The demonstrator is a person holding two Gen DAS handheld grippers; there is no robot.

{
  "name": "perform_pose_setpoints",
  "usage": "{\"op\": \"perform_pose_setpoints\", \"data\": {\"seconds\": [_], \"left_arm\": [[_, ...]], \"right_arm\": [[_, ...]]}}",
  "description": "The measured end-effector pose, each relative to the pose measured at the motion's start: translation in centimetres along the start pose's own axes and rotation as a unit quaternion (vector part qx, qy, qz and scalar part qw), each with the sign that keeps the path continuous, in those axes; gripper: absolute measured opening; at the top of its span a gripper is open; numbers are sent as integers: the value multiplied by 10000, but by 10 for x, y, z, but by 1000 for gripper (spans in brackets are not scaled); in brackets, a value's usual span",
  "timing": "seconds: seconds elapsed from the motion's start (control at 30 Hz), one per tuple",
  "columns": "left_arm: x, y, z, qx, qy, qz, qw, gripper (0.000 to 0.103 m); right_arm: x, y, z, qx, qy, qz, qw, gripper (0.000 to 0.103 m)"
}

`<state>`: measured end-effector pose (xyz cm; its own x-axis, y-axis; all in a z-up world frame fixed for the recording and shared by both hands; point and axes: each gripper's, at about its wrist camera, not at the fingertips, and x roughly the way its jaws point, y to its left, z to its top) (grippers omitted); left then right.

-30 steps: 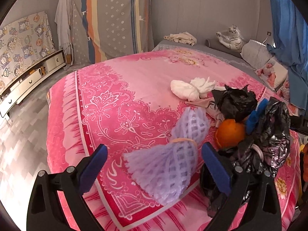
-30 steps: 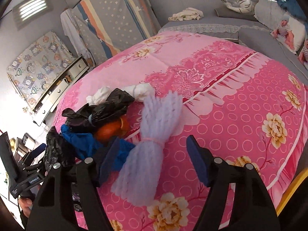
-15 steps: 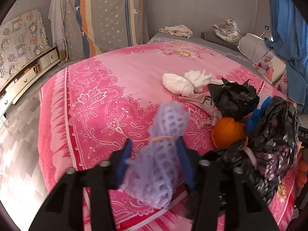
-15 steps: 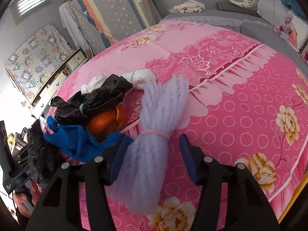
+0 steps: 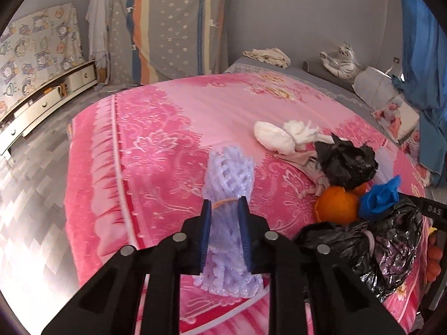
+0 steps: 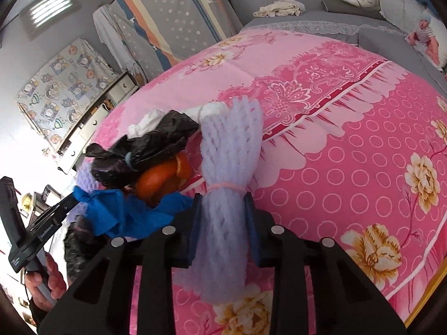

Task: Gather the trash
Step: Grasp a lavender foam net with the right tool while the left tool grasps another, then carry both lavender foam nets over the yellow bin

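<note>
Both grippers clamp lilac foam nets on the pink bedspread.

Left view: left gripper (image 5: 225, 217) is clenched on a foam net (image 5: 227, 195) just below its rubber band, near the bedspread (image 5: 156, 145) edge; black bags (image 5: 346, 164), orange peel (image 5: 336, 209) and a blue glove (image 5: 380, 198) lie right.
Right view: right gripper (image 6: 222, 217) is closing, pads pressing a second banded net (image 6: 226, 195); the trash pile sits left.

We see a soft lilac foam net (image 5: 229, 173), crinkled glossy black plastic bags (image 5: 346, 164), a dimpled orange peel (image 5: 336, 208) and a matt pink cloth bedspread (image 5: 156, 145).
</note>
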<state>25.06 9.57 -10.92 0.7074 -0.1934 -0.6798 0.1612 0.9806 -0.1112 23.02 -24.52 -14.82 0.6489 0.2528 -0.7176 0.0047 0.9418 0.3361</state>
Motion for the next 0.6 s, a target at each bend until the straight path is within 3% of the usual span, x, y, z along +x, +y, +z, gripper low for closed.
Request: {"op": "perform_pose_setpoints", "data": {"seconds": [0.27,0.6], "left_arm": [[-22,22,1,-354,-193,64,9992,18],[-46,28,4,-464,-464,88,9978,18]], "right_arm": [[-6,22,-12,-298,19,251,9992,27],[-25,87,-52,-1185,130,745,9901,27]]}}
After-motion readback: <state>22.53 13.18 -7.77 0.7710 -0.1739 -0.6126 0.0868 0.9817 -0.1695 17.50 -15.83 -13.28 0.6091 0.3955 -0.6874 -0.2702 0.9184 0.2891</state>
